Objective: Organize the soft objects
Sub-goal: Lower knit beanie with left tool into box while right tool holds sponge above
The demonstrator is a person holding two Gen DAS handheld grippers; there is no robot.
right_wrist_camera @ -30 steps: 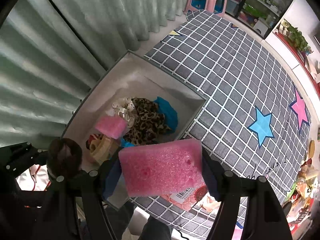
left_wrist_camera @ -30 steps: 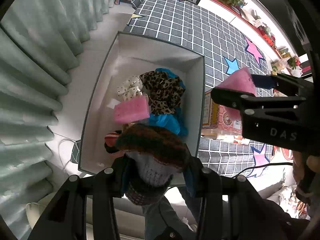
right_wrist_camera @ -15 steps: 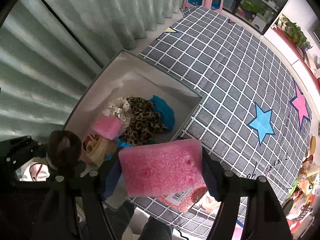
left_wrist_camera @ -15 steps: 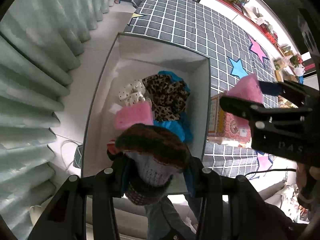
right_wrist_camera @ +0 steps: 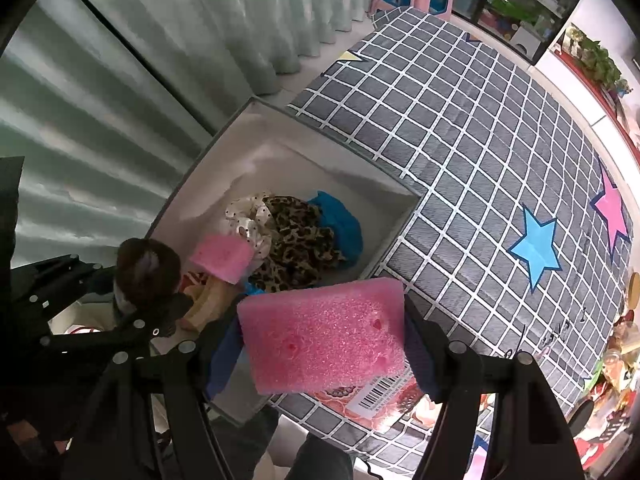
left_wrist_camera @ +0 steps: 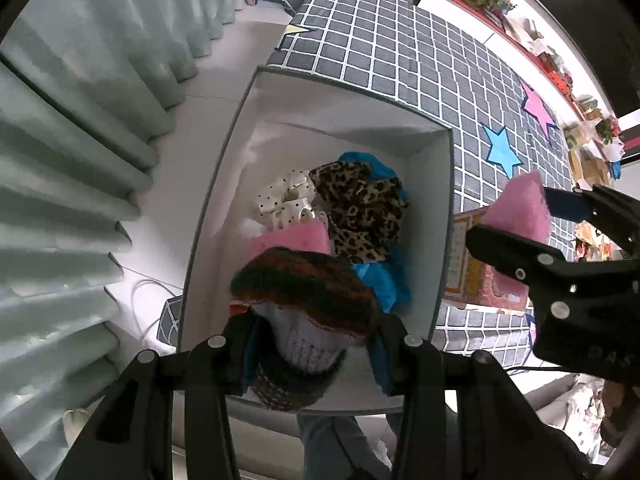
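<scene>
White storage box (left_wrist_camera: 442, 216) sits beside the grid-pattern mat (right_wrist_camera: 480, 152), already holding a leopard cloth (left_wrist_camera: 362, 210), blue fabric (right_wrist_camera: 340, 220), polka-dot cloth (left_wrist_camera: 286, 196) and a pink sponge (right_wrist_camera: 222, 256). Left claw (left_wrist_camera: 308, 340) grips a knit hat (left_wrist_camera: 304, 292) over the box's near end; right claw (right_wrist_camera: 324, 344) clamps a pink foam block (right_wrist_camera: 324, 332) above the box's near corner. Versus 1 s ago: both grips unchanged, left claw further over the box.
</scene>
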